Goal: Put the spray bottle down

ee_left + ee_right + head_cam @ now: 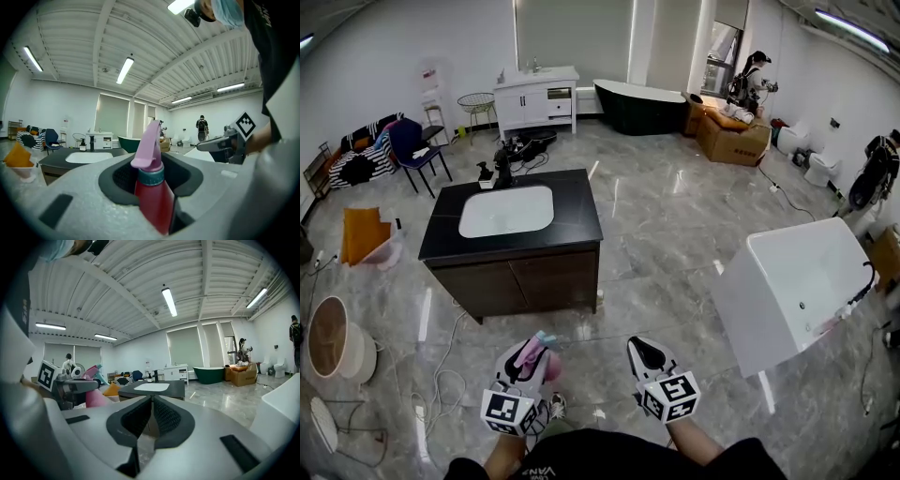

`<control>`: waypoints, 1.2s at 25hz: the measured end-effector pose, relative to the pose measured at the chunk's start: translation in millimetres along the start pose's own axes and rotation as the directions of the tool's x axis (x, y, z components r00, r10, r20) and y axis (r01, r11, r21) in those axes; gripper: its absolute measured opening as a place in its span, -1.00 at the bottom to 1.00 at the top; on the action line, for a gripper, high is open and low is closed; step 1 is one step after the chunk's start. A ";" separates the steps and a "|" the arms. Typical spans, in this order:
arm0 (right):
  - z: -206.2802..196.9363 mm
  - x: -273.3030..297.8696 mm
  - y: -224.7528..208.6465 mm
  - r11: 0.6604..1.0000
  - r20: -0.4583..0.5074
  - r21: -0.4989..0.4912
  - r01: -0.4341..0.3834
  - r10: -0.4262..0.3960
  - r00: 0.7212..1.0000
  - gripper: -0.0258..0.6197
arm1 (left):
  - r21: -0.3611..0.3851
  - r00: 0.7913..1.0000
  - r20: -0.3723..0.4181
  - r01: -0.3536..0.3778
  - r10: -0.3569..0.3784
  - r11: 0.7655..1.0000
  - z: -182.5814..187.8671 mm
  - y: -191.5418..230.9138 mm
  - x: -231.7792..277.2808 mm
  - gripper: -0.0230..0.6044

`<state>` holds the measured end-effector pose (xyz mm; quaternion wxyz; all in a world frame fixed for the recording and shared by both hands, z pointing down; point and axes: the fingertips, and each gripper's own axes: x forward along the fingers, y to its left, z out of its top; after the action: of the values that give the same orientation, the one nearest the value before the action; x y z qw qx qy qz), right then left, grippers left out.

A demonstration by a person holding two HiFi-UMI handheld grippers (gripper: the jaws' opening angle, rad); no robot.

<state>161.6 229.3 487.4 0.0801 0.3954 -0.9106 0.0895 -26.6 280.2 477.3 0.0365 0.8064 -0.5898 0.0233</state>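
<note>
My left gripper (pixel 528 364) is shut on the spray bottle (pixel 543 357), low in the head view above the grey floor. In the left gripper view the bottle (pixel 153 190) has a red body, a teal collar and a pink trigger head, and it stands upright between the dark pads of the left gripper (pixel 152 180). My right gripper (pixel 645 356) hangs beside it, shut with nothing between its jaws; in the right gripper view its pads meet at the right gripper's (pixel 149 416) middle. That view also has the pink bottle (pixel 93 397) at the left.
A black vanity (pixel 578 223) with a white sink (pixel 506 211) and a faucet (pixel 501 167) stands ahead on the marble floor. A white bathtub (pixel 797 286) is at the right. Cables (pixel 441 380) and a round basin (pixel 336 339) lie at the left. A person (pixel 750 80) stands far back.
</note>
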 end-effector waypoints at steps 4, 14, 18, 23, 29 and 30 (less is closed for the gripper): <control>7.1 45.8 2.8 0.999 0.000 0.025 0.031 -0.031 1.000 -0.92 | 0.018 0.999 -0.006 0.032 -0.032 0.999 0.5 41.8 20.8 -0.45; 25.8 149.0 16.0 0.987 0.021 0.086 0.137 -0.139 0.990 -0.92 | 0.060 0.991 -0.041 0.126 -0.124 0.990 14.6 150.0 63.0 -0.45; 24.5 173.6 12.7 0.984 -0.006 0.090 0.151 -0.151 0.988 -0.92 | 0.017 0.992 -0.048 0.115 -0.114 0.993 13.5 177.6 80.6 -0.45; 27.4 206.6 -8.6 0.984 -0.021 0.102 0.148 -0.146 0.989 -0.92 | 0.034 0.993 -0.019 0.118 -0.118 0.992 16.2 195.4 114.0 -0.45; 42.5 254.0 -42.7 0.991 -0.033 0.085 0.107 -0.105 0.994 -0.92 | 0.014 0.997 -0.031 0.073 -0.073 0.997 17.5 215.0 160.8 -0.45; 45.1 261.1 -49.9 0.992 -0.035 0.083 0.100 -0.097 0.995 -0.92 | 0.006 0.997 -0.030 0.065 -0.064 0.998 19.9 217.2 170.6 -0.45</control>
<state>18.7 1.3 505.2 0.0818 0.4415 -0.8840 0.1301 -181.9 50.9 478.1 0.0433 0.8247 -0.5628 0.0363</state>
